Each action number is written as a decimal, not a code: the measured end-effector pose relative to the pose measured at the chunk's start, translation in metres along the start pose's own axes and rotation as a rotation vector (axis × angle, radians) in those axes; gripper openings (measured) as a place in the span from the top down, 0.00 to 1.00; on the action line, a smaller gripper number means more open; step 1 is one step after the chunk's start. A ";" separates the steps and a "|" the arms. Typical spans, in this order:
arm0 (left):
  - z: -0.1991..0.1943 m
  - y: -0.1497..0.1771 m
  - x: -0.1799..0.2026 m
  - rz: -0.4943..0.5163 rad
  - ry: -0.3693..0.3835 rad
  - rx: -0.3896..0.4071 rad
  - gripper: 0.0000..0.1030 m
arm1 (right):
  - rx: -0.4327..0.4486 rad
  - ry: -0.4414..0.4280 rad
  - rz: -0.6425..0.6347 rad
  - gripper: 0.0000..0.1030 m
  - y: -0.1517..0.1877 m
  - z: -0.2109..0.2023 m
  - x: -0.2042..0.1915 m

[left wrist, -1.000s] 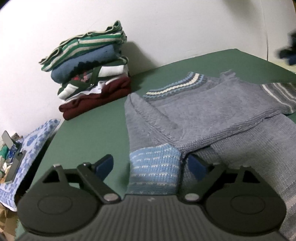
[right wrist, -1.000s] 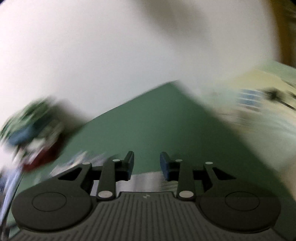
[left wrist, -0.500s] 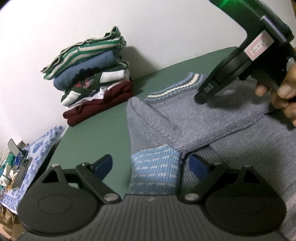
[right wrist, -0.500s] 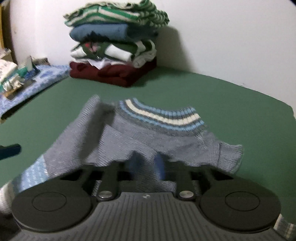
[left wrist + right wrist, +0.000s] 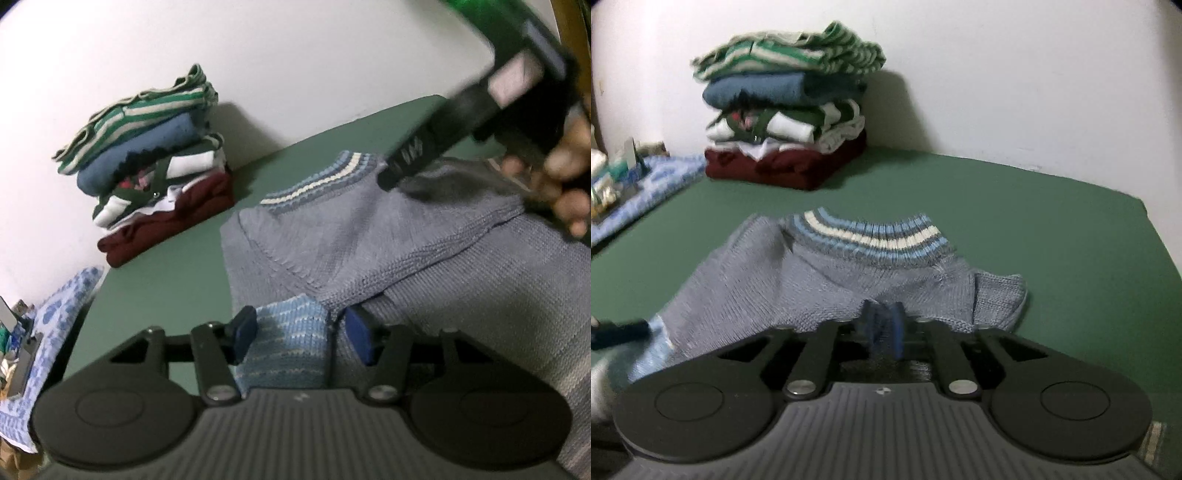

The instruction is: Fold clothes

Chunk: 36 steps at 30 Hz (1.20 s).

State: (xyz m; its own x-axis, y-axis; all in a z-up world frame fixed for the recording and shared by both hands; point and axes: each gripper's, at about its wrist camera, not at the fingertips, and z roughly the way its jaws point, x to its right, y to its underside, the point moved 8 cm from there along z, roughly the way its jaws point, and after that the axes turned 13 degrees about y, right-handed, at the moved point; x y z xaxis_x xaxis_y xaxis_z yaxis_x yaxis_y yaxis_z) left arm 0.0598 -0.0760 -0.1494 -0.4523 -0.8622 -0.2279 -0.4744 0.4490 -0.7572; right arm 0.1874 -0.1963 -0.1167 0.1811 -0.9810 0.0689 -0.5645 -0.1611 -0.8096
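I see the grey sweater (image 5: 798,280) spread on the green counter (image 5: 1052,236), folded stack (image 5: 786,110) at 11 o'clock. Left gripper (image 5: 295,332) fingers closing around the blue cuff (image 5: 291,339), not yet pinching. Right gripper (image 5: 882,325) fingers opening, sweater fabric between them.

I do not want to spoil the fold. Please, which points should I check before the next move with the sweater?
1. Blue cuff between the left gripper's fingers: ok; jaws closing, one pad not yet touching.
2. Right gripper's hold on the sweater: cannot tell; jaws opening, picture blurred.
3. Sweater lying flat: not ok; rucked below the collar.
4. Folded stack apart from the sweater: ok.
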 end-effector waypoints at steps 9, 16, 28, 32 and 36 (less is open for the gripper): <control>-0.001 0.000 0.002 0.013 -0.025 0.004 0.42 | -0.016 0.323 0.446 0.48 0.037 -0.085 0.138; -0.002 0.001 0.005 0.035 -0.048 0.002 0.40 | -0.108 0.323 0.749 0.46 0.086 -0.100 0.190; -0.006 0.000 0.009 0.089 -0.083 -0.001 0.40 | -0.100 0.284 0.619 0.92 0.078 -0.081 0.170; -0.005 -0.002 0.012 0.136 -0.089 -0.010 0.40 | 0.012 0.310 0.642 0.93 0.058 -0.103 0.192; -0.010 -0.005 0.018 0.137 -0.055 -0.013 0.29 | -0.007 0.329 0.588 0.93 0.055 -0.090 0.197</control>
State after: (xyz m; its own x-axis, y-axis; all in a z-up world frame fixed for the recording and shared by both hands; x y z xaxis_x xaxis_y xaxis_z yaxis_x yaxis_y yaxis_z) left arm 0.0464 -0.0915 -0.1439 -0.4716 -0.8043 -0.3616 -0.4210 0.5656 -0.7091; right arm 0.1196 -0.4078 -0.0956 -0.4123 -0.8872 -0.2073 -0.4997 0.4104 -0.7628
